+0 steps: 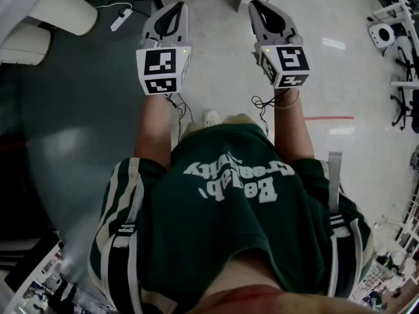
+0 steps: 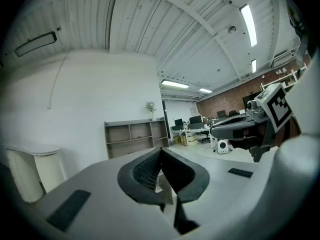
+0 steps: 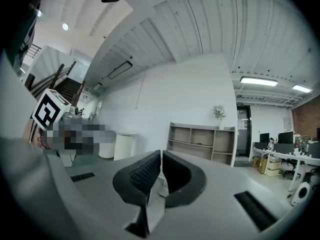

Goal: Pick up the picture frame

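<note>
left gripper [image 1: 175, 6] and right gripper [image 1: 258, 5]: light grey housings, each with a marker cube [image 1: 162, 69] bearing black-and-white square markers and a small green light. black cables [image 1: 180, 106] trail from both. pads [image 2: 142, 171]: dark, grid-textured. clothing: dark green t-shirt [image 1: 229, 208] with white lettering, sleeves [image 1: 121, 234] striped white and black, white shoe [image 1: 211, 118].

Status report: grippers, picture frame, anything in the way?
Left gripper shut, empty. Right gripper shut, empty; both held level. Picture frame not in sight. Nothing close ahead; shelf unit across the room.
</note>
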`<move>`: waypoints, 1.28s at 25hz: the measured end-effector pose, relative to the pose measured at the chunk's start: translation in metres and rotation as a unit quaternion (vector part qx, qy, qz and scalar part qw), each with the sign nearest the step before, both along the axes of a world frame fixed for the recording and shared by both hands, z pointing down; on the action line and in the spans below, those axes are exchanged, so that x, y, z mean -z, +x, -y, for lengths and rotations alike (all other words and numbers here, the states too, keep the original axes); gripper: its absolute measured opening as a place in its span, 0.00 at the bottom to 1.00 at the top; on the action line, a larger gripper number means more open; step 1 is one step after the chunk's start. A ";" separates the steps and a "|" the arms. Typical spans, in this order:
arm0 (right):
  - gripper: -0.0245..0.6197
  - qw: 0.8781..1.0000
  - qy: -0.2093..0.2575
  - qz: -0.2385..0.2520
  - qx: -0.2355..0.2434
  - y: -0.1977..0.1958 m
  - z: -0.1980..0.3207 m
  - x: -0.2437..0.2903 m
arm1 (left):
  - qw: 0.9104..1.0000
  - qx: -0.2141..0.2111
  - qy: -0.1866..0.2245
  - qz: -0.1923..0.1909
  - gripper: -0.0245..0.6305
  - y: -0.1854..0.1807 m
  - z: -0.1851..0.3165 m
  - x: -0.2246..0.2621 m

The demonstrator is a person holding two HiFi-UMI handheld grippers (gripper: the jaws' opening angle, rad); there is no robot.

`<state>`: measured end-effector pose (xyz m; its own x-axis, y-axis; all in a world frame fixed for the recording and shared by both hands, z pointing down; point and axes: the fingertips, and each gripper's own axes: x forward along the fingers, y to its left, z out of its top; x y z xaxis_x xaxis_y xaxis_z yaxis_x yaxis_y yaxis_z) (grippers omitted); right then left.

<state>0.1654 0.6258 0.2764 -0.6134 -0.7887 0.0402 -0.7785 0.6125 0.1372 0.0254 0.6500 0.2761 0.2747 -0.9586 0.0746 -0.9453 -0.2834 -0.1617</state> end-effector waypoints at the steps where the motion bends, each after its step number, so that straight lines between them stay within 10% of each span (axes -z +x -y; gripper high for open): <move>1: 0.10 1.000 0.000 0.000 0.000 0.000 0.001 -0.001 | 1.000 0.000 -0.001 0.000 0.07 0.000 0.001 -0.001; 32: 0.09 0.999 0.012 0.015 0.029 -0.010 0.017 -0.002 | 1.000 -0.008 0.001 0.014 0.07 -0.001 0.028 -0.005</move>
<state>0.1554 0.6087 0.2786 -0.6594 -0.7518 0.0022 -0.7453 0.6540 0.1297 0.0244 0.6224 0.2809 0.2878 -0.9544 0.0799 -0.9357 -0.2980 -0.1891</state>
